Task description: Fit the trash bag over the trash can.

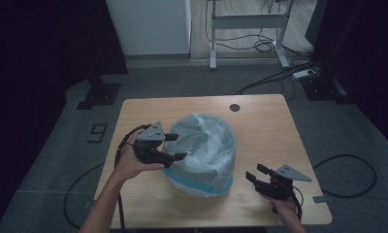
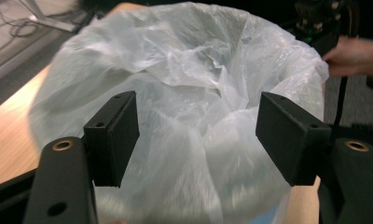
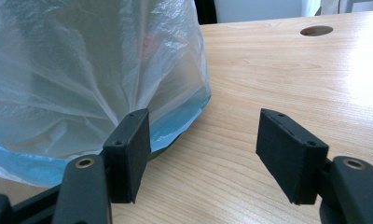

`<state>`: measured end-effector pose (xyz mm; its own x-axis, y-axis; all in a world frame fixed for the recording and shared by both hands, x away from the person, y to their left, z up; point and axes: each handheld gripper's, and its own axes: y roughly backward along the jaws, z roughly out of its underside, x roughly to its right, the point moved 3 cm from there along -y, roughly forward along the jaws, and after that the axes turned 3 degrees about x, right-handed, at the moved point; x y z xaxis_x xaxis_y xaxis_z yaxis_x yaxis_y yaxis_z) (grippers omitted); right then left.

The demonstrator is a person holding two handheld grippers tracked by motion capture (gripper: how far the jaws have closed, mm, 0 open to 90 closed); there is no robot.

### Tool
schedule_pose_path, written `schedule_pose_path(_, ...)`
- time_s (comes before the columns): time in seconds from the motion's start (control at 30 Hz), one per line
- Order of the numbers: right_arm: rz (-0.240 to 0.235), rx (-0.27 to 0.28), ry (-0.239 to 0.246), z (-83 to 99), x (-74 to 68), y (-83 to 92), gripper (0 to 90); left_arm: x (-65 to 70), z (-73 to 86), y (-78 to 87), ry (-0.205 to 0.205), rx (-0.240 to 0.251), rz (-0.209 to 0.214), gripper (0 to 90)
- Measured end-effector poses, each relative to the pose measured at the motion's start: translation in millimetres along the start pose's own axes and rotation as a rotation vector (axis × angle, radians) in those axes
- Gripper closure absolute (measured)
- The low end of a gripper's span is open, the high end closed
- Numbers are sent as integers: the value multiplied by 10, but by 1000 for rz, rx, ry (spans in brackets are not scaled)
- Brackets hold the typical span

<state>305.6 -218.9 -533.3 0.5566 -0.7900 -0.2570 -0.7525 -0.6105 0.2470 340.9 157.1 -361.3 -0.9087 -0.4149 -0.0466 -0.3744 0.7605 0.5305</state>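
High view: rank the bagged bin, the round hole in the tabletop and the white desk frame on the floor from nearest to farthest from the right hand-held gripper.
1. Bagged bin: just left of the right hand-held gripper, mid-table.
2. Round hole: near the table's far edge.
3. White desk frame: on the floor beyond the table.

left gripper (image 1: 176,146) fingers spread, right gripper (image 1: 256,173) fingers spread

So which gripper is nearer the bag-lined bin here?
Left. The left gripper is at the plastic bag on the bin's left side, jaws open around the film. The right gripper sits apart on the table, open, to the bin's right.
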Motion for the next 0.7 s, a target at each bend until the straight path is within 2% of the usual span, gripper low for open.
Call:
schedule_pose_path(0.13,1,-2,1,0,3,3,346,17,150,196,32,59,-51,294)
schedule_pose_path(0.33,6,-2,2,7,14,10,346,42,401,381,91,121,-94,293)
schedule_pose_path(0.47,13,-4,4,11,31,10,346,46,582,471,125,153,-105,293)
schedule_pose_path(0.7,25,-4,7,12,70,19,346,17,1031,507,197,138,-131,293)
